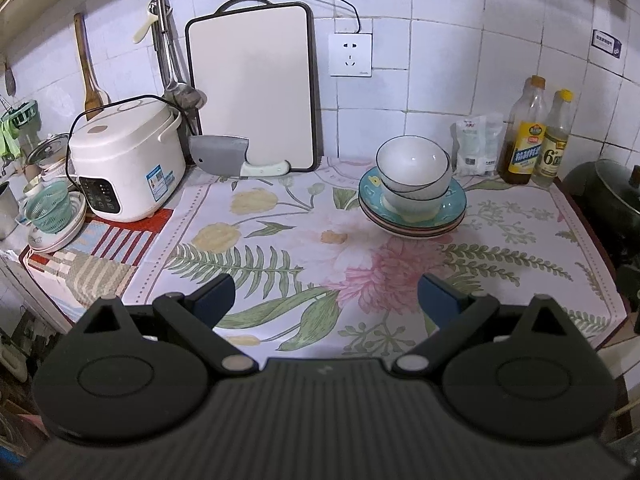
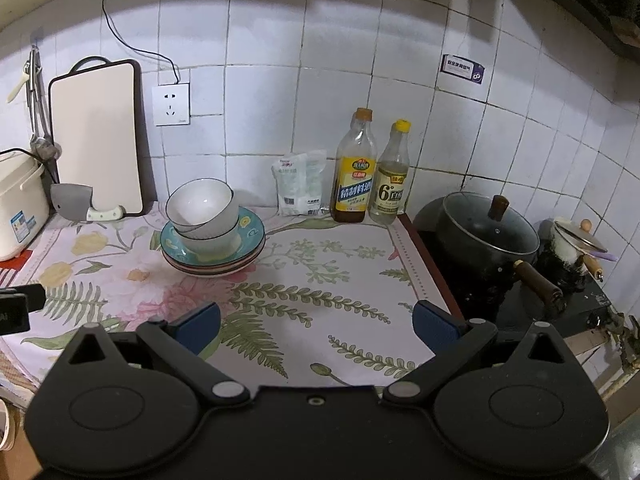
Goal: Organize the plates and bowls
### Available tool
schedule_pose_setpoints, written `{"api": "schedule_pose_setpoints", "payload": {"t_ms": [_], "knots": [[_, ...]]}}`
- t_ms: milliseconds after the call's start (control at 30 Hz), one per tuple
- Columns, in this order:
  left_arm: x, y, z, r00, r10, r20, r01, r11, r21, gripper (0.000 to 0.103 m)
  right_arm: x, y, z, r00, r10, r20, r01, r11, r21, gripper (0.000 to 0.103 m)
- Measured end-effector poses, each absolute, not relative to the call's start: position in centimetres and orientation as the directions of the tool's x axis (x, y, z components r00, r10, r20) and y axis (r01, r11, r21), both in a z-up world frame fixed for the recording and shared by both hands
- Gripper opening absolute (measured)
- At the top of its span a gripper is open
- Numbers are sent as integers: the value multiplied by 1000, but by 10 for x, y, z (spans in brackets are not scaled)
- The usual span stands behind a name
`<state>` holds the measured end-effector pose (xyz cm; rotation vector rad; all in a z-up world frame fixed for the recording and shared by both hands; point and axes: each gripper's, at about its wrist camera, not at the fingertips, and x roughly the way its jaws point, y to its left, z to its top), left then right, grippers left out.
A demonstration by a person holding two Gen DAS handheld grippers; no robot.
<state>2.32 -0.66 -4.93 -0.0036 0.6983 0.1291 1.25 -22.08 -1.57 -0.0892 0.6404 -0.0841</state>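
On the floral cloth (image 1: 280,216) covering the counter, a stack of plates (image 1: 412,220) stands toward the rear, in front of the tiled wall (image 1: 440,60). The top plate is teal with a painted pattern; at least two more plates lie beneath it, their rims showing pink and white. Two white bowls with dark rims are nested on the stack: the lower bowl (image 1: 416,200) sits upright, and the upper bowl (image 1: 412,164) rests inside it, tilted so that its opening faces forward. In the right wrist view the same stack of plates (image 2: 212,256) appears at left of centre, with the upper bowl (image 2: 200,202) tilted toward the left. The left gripper (image 1: 326,300) hovers above the cloth, near the front edge of the counter, jaws spread wide and empty, well apart from the stack. The right gripper (image 2: 318,326) is likewise spread wide, empty, and clear of the crockery. Behind the stack, a white packet (image 2: 298,184) and two bottles (image 2: 372,172) stand against the wall. A white cutting board (image 1: 252,92) leans on the wall at left, with a cleaver (image 1: 228,158) propped at its foot. A white rice cooker (image 1: 124,160) stands further left. A lidded black pot (image 2: 486,232) sits on the stove to the right of the cloth.
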Motion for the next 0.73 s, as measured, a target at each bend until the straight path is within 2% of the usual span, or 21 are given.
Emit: {"api": "schedule_pose_setpoints", "payload": {"t_ms": [733], "knots": [[29, -9, -50, 763, 131, -633, -105, 991, 79, 99, 19, -221, -25, 781, -102, -616, 43, 993, -110, 103]]}}
